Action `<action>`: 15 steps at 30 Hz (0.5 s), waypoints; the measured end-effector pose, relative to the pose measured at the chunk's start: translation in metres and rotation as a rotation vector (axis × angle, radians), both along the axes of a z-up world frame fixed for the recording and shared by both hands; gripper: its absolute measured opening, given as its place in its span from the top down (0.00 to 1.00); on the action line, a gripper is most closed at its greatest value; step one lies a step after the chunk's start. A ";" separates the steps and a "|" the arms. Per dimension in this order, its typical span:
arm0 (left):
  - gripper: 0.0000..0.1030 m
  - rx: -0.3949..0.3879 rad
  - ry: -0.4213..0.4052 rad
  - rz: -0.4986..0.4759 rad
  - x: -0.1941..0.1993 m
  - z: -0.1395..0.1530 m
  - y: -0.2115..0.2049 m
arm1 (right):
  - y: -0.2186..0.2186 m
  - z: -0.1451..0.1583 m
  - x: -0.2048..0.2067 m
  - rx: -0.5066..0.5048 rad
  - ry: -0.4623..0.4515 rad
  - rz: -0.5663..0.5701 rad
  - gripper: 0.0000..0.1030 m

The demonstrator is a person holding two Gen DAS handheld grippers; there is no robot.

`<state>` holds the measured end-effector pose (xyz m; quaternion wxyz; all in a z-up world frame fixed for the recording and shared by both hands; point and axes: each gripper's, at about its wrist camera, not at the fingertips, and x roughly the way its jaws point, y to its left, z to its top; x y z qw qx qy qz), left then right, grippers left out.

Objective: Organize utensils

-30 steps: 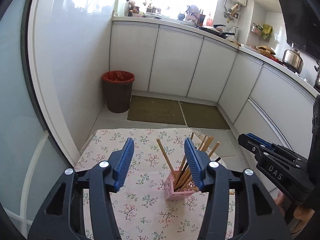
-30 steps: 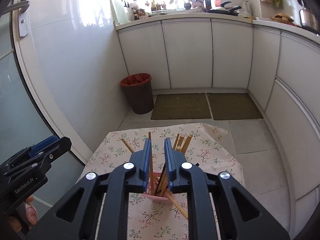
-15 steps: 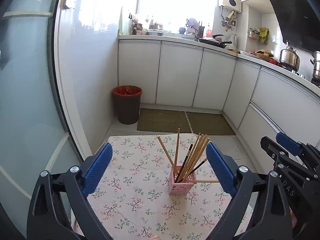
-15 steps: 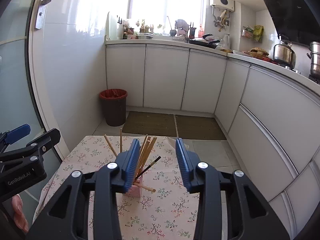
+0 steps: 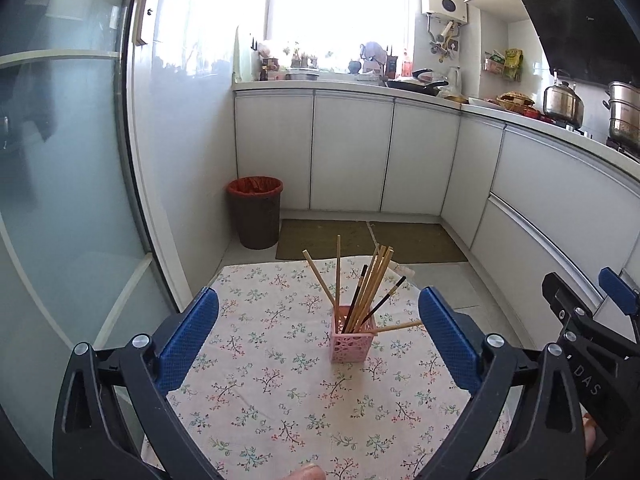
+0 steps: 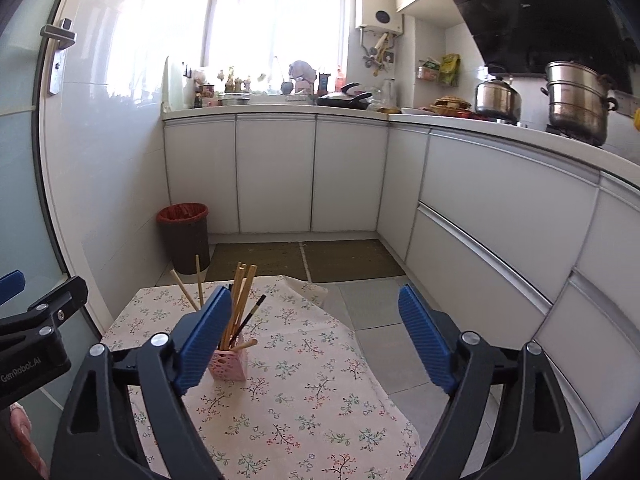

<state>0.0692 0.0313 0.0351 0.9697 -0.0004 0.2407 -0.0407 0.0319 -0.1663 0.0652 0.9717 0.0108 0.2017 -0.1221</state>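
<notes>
- Looking along the left claw (image 5: 318,334), the left wrist view is showing both blue pads spread wide apart with nothing between them but open air above the cloth.
- A pink holder (image 5: 353,338) is standing upright on the floral tablecloth (image 5: 256,392) that is covering the counter, and it is sitting well ahead of the left claw, between the lines of its two pads.
- Wooden chopsticks (image 5: 374,280) and a couple of dark ones are leaning out of the holder's top at different angles.
- One light chopstick (image 5: 398,326) is lying nearly level, poking out rightward from the holder's upper edge.
- The right claw (image 5: 592,320) is showing at the right edge of this view, well apart from the holder; from here I cannot tell how its pads are standing.
- A red-lined bin (image 5: 256,212) is standing on the floor beyond the counter.
- Turning to the right wrist view, the right claw (image 6: 316,340) is gaping wide and gripping nothing.
- The pink holder (image 6: 229,366) is appearing just beside the left-hand pad, partly hidden behind it, with the chopsticks (image 6: 240,300) fanning upward.
- The left claw (image 6: 36,328) is hanging at the left edge of this view, off the side of the tablecloth (image 6: 304,400).
- Steel pots (image 6: 576,100) are sitting on the kitchen worktop at the far right.
</notes>
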 end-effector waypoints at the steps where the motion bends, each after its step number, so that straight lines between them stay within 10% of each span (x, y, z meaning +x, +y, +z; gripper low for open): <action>1: 0.07 0.005 -0.002 0.003 -0.004 -0.001 -0.002 | -0.002 -0.001 -0.005 0.000 -0.001 -0.006 0.12; 15: 0.07 0.040 0.007 0.035 -0.022 -0.005 -0.011 | -0.023 -0.008 -0.029 0.104 0.036 -0.052 0.06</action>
